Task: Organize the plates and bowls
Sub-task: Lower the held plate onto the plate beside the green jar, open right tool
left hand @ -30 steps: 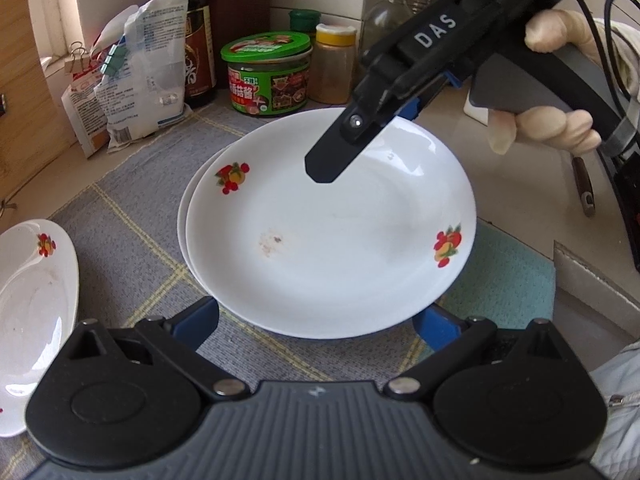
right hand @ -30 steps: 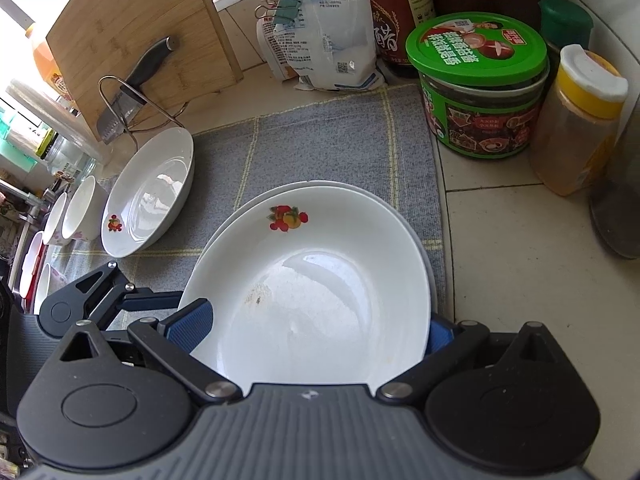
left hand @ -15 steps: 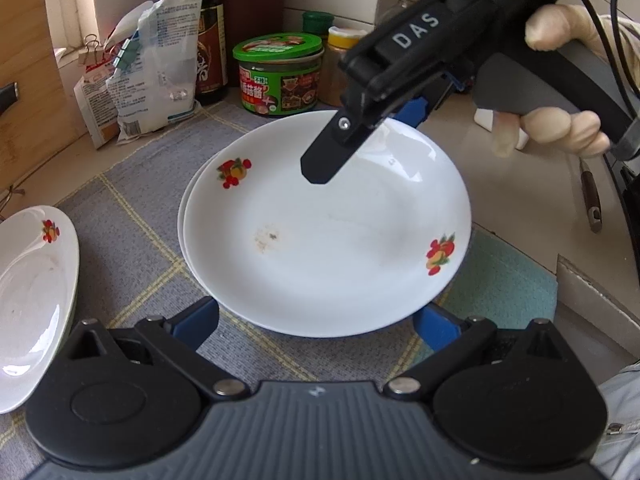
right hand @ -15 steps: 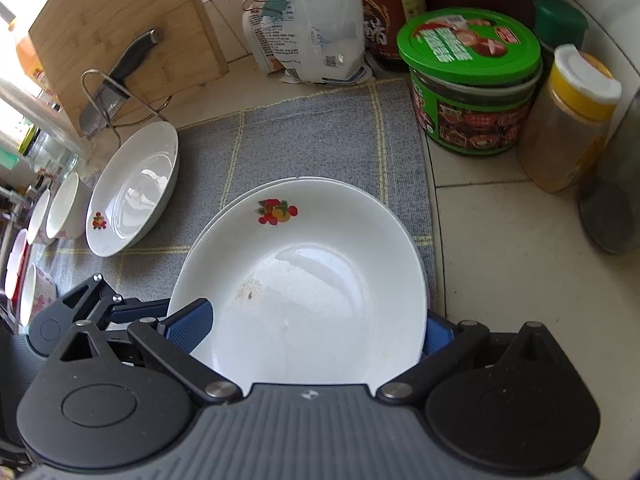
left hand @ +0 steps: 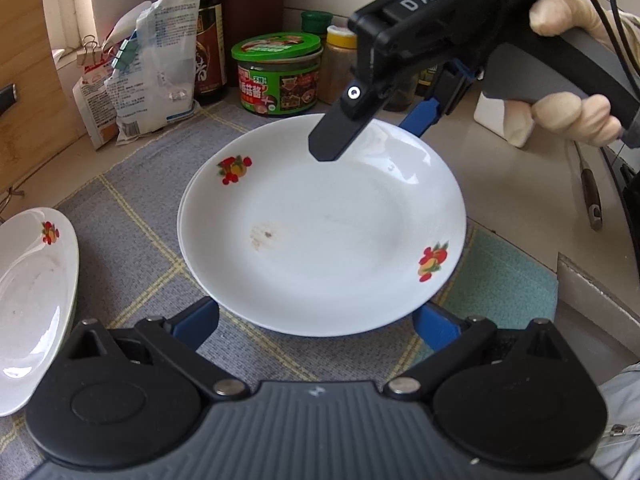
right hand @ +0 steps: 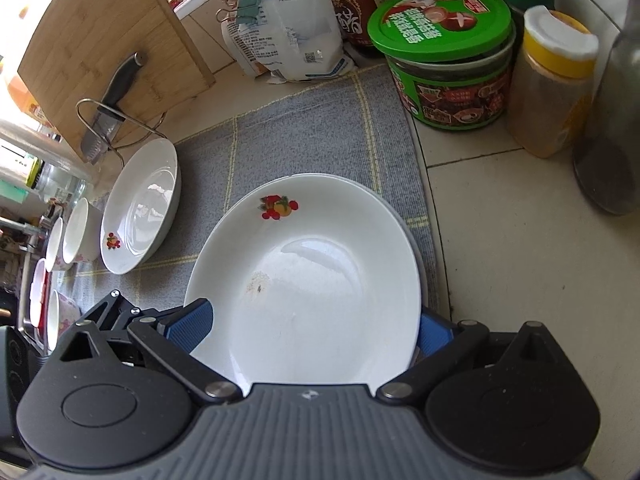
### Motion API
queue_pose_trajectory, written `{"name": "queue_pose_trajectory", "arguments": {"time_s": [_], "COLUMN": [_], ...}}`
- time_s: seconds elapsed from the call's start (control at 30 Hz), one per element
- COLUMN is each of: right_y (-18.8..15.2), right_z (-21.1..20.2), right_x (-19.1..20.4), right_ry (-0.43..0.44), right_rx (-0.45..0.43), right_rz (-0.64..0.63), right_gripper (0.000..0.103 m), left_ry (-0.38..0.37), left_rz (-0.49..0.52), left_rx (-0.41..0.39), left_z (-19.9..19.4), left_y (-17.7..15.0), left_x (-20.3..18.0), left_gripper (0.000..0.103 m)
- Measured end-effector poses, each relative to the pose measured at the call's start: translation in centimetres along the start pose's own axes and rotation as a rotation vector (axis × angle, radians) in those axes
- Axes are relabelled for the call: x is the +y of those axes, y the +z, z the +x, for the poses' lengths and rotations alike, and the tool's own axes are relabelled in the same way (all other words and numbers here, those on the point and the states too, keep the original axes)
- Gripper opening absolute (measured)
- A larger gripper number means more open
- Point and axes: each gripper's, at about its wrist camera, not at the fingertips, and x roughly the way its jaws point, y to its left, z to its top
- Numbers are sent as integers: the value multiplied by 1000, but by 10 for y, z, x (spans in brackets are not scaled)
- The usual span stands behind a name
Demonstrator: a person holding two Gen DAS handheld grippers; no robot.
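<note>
I see a tiled counter [right hand: 500, 240] carrying a grey mat [right hand: 304, 148] with stacked plates [left hand: 320, 232] and another plate [right hand: 140, 204], plus a green-lidded jar [right hand: 444, 60], spice jar [right hand: 548, 80], bags [left hand: 148, 76] and bottle [left hand: 204, 40].

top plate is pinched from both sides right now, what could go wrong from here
The top plate sits on a second plate with both grippers at its rim; lifting unevenly could tilt it and let it slip.

The right gripper works close to the green-lidded jar and spice bottle, so a wide swing might knock them.

Food residue may smear when stacked.
</note>
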Motion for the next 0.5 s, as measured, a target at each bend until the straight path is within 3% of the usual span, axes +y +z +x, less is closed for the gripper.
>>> {"name": "queue_pose_trajectory", "arguments": {"time_s": [0.5], "right_y": [-5], "right_z": [-5], "right_x": [-9], "right_ry": [54], "right_rx": [3], "right_rz": [76], "right_gripper": [103], "left_ry": [-6], "left_rz": [-2], "left_rx": [-7], "left_z": [0], "left_y": [0], "left_x": [0], "left_gripper": [102]}}
